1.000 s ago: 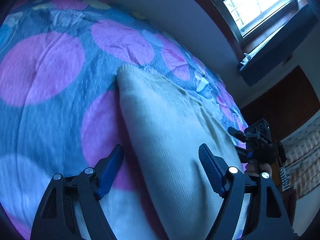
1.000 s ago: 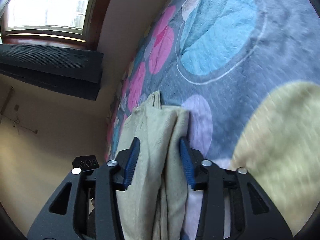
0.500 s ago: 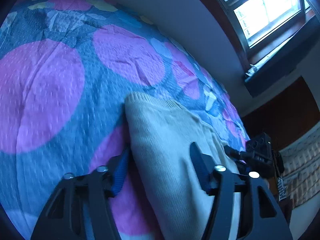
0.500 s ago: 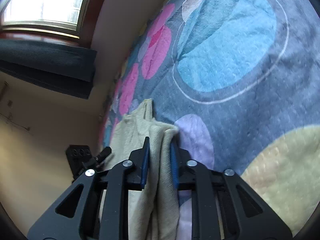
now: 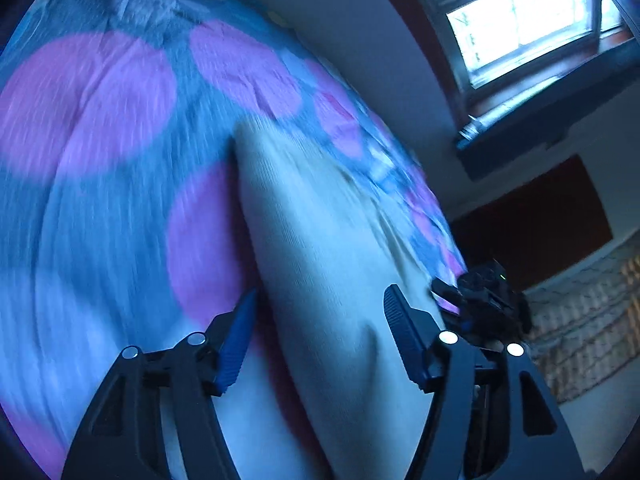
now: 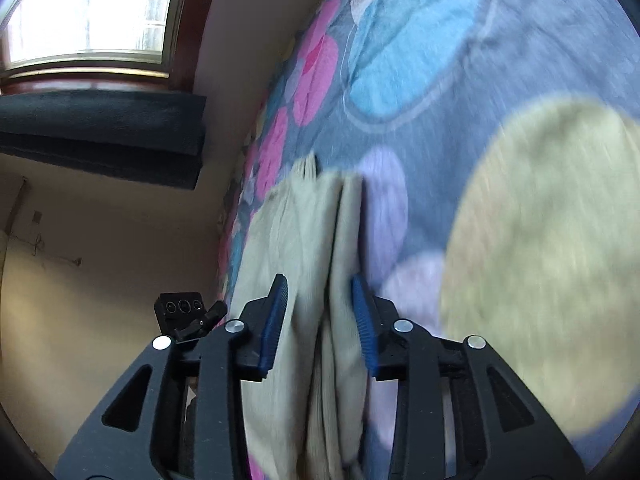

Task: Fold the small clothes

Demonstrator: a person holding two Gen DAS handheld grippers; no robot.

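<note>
Both your grippers straddle the folded cream garment on the spotted bedspread.

Your left gripper has just been opening and stands wide, pads clear of the cream garment lying between them. Your right gripper has also just been opening; its jaws stand narrowly apart around the garment's folded edge, hardly touching it. Beyond, the spotted bedspread runs to the wall and window.

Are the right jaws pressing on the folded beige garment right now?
Apart. In the right wrist view the right gripper straddles the beige garment, jaws having just been opening, with a visible gap between the cloth and each pad.
</note>
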